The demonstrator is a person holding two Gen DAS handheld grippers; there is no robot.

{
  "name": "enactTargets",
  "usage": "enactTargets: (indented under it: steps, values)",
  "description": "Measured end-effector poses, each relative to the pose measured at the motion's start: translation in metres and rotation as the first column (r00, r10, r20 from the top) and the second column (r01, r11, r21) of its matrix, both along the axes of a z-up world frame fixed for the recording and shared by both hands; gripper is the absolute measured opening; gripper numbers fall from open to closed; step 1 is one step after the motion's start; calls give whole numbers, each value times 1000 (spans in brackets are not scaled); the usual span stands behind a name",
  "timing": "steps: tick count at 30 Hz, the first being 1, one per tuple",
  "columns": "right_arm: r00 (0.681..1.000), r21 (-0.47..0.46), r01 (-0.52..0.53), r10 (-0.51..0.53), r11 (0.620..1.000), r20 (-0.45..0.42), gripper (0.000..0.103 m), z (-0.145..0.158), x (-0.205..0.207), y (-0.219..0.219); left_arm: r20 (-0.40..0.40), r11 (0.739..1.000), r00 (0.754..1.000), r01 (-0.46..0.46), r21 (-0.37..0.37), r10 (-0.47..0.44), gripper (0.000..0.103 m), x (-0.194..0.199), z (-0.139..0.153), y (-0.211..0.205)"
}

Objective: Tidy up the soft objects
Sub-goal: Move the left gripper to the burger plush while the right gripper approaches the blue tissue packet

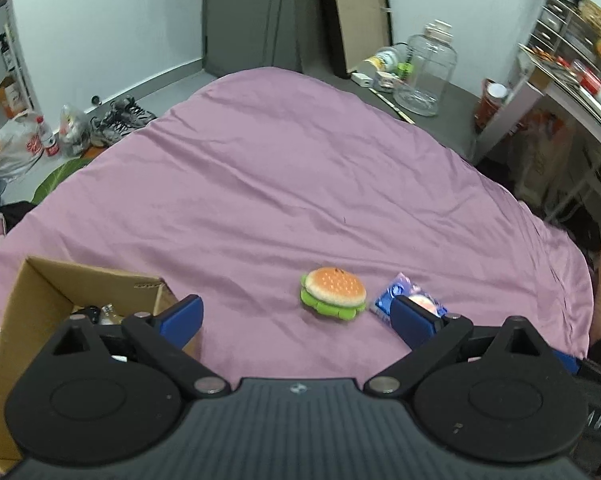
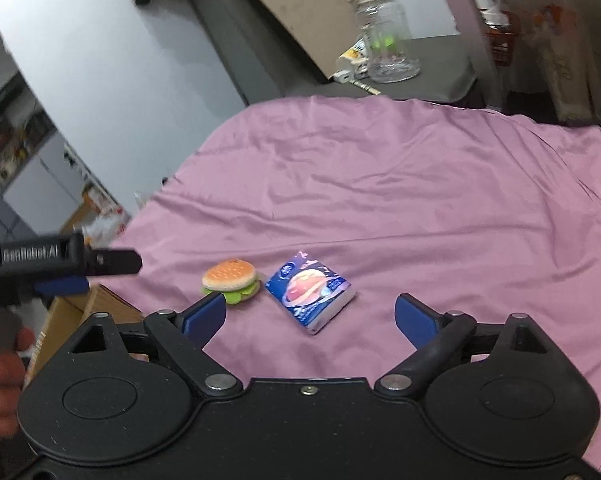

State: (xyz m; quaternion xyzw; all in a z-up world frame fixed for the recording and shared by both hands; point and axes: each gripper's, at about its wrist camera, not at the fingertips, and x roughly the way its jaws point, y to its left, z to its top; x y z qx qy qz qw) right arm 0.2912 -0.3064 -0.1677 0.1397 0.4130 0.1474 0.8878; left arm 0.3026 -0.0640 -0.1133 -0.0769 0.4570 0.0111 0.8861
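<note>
On the pink bed sheet [image 2: 420, 200] a plush burger [image 2: 230, 280] lies just beside a blue packet [image 2: 310, 292], both ahead of the right tool [image 2: 310, 316] and the left tool [image 1: 296, 316], whose jaws stand wide with nothing between them.

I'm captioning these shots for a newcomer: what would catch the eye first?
The wide pink bedsheet fills both views, and on it lie a plush hamburger and, just to its right, a blue packet, close together but apart. An open cardboard box sits at the sheet's near left edge. Both the left gripper and the right gripper stand open with nothing between their blue fingers.
</note>
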Motion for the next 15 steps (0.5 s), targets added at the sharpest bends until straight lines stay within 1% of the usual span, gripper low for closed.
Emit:
enactTargets:
  steps: [2, 4, 10, 13, 15]
  values:
    - [1000, 1, -15, 15, 1000, -15, 92, -5, 8, 4, -1, 1000, 1000, -13, -4, 13, 95, 8, -5, -2]
    - [999, -6, -25, 25, 1000, -33, 91, -9, 15, 10, -17, 999, 1000, -27, -24, 27, 90, 17, -11, -4]
    - [998, -58, -39, 36, 998, -54, 91, -17, 33, 19, -43, 997, 997, -62, -37, 61, 81, 37, -30, -10]
    - [995, -56, -49, 44, 997, -89, 91, -26, 45, 22, -63, 996, 996, -70, -50, 67, 76, 45, -42, -12]
    - [991, -46, -39, 33, 998, -131, 91, -35, 52, 23, -83, 996, 994, -74, -56, 69, 72, 49, -51, -13]
